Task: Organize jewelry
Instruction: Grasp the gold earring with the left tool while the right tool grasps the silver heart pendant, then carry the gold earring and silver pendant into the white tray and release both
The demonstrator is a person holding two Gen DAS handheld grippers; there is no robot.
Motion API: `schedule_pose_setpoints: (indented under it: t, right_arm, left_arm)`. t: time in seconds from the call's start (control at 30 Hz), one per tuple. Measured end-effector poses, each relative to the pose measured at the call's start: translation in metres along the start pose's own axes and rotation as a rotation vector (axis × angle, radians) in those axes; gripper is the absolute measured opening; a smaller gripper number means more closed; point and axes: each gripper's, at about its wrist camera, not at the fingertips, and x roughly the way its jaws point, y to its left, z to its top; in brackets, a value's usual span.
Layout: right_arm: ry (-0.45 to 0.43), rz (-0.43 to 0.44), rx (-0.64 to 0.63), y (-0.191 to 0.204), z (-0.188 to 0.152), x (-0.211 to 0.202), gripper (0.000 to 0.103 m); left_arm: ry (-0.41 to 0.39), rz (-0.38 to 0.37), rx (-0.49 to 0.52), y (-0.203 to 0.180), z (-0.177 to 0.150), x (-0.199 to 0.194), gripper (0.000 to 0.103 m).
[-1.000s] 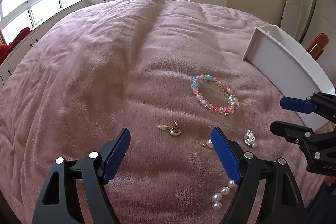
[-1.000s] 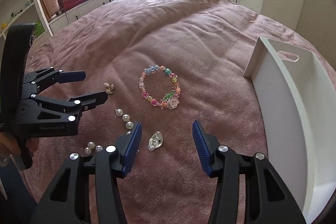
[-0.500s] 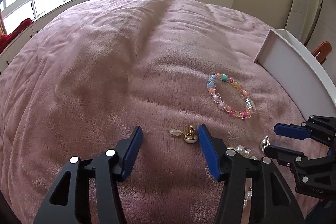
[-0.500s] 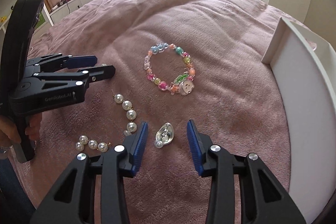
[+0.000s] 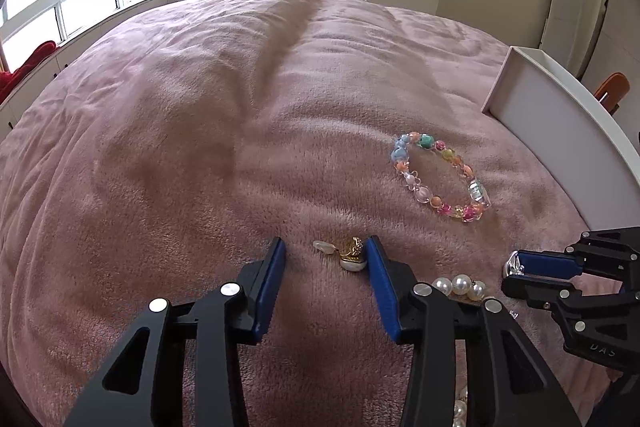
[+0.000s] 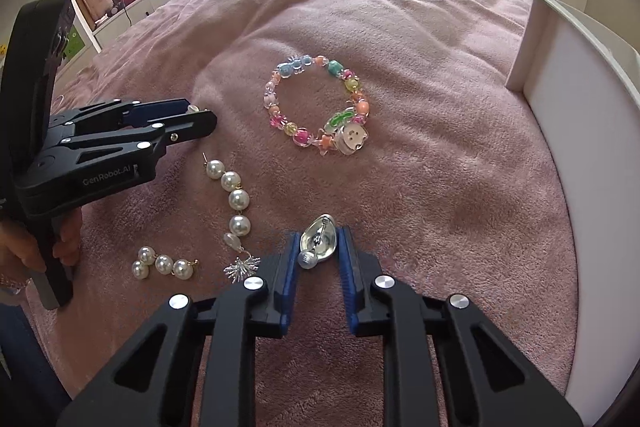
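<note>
Pink blanket (image 6: 440, 167): left gripper (image 5: 325, 255) closing around gold earring (image 5: 352, 254) (one pad touching); right gripper (image 6: 319, 247) closing on silver earring (image 6: 318, 242).

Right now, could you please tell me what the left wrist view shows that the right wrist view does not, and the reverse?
Only the left wrist view shows the gold and pearl earring whole between the closing left gripper. Only the right wrist view shows the short four-pearl cluster and silver starburst charm. Both show the pastel beaded bracelet, white storage box, pink plush blanket and silver teardrop earring.
</note>
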Motion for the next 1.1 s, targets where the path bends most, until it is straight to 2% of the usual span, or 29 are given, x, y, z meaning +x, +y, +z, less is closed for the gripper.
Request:
schedule_pose_setpoints:
  t: [0.1, 0.17, 0.47, 0.53, 0.77, 1.1]
  right_arm:
    - [-0.006, 0.008, 0.002, 0.001, 0.000, -0.002, 0.020]
    - [-0.012, 0.014, 0.001, 0.001, -0.001, -0.005, 0.020]
    - [-0.051, 0.042, 0.020, 0.001, 0.000, -0.021, 0.020]
    - [-0.061, 0.045, 0.026, 0.000, 0.001, -0.026, 0.020]
    - [-0.110, 0.065, 0.038, -0.002, 0.004, -0.044, 0.020]
    - [-0.223, 0.083, 0.048, -0.012, 0.010, -0.092, 0.020]
  left_arm:
    - [0.000, 0.003, 0.006, -0.001, 0.000, 0.000, 0.029]
    - [0.000, 0.004, 0.000, -0.001, 0.000, -0.001, 0.026]
    - [-0.016, 0.002, -0.011, 0.000, 0.000, -0.008, 0.024]
    - [-0.020, -0.004, -0.013, -0.001, 0.000, -0.011, 0.019]
    - [-0.037, -0.016, -0.006, -0.011, -0.001, -0.025, 0.019]
    - [-0.124, 0.003, 0.027, -0.041, 0.010, -0.068, 0.019]
